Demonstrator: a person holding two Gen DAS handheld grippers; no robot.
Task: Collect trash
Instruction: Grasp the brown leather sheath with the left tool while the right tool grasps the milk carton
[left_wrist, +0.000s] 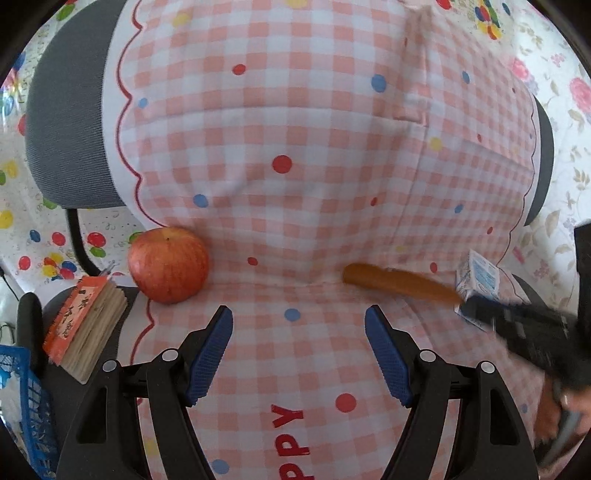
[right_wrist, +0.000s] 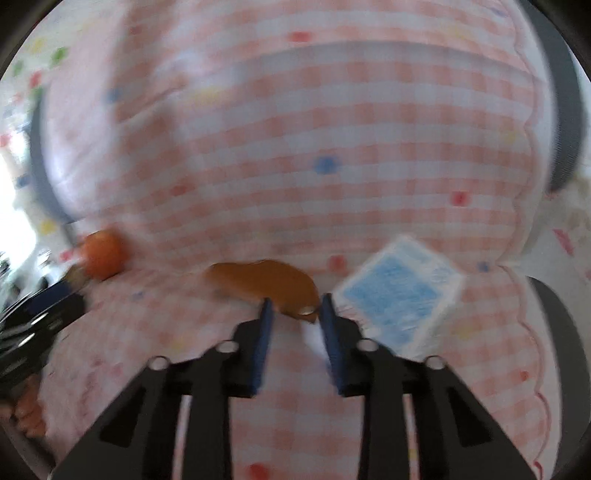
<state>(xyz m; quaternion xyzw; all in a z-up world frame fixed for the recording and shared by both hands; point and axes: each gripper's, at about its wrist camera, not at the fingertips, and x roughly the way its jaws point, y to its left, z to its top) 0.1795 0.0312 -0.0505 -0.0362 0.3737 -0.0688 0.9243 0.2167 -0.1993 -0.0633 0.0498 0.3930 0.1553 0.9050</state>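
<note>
— Right wrist view: what did the right gripper (right_wrist: 295, 308) have?
— Its blue fingers were clamped on the near end of a flat, elongated orange-brown wrapper (right_wrist: 264, 282), mid-frame, blurred.
— And the left gripper (left_wrist: 298, 321)?
— Fingers wide apart, holding nothing, lower centre; wrapper (left_wrist: 399, 284) centre-right.

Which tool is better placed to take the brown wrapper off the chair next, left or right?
Right. The right tool already has its tips at the near end of the brown wrapper, beside the blue-and-white carton. The left tool hangs open over bare checkered cloth, between the apple and the wrapper.
</note>
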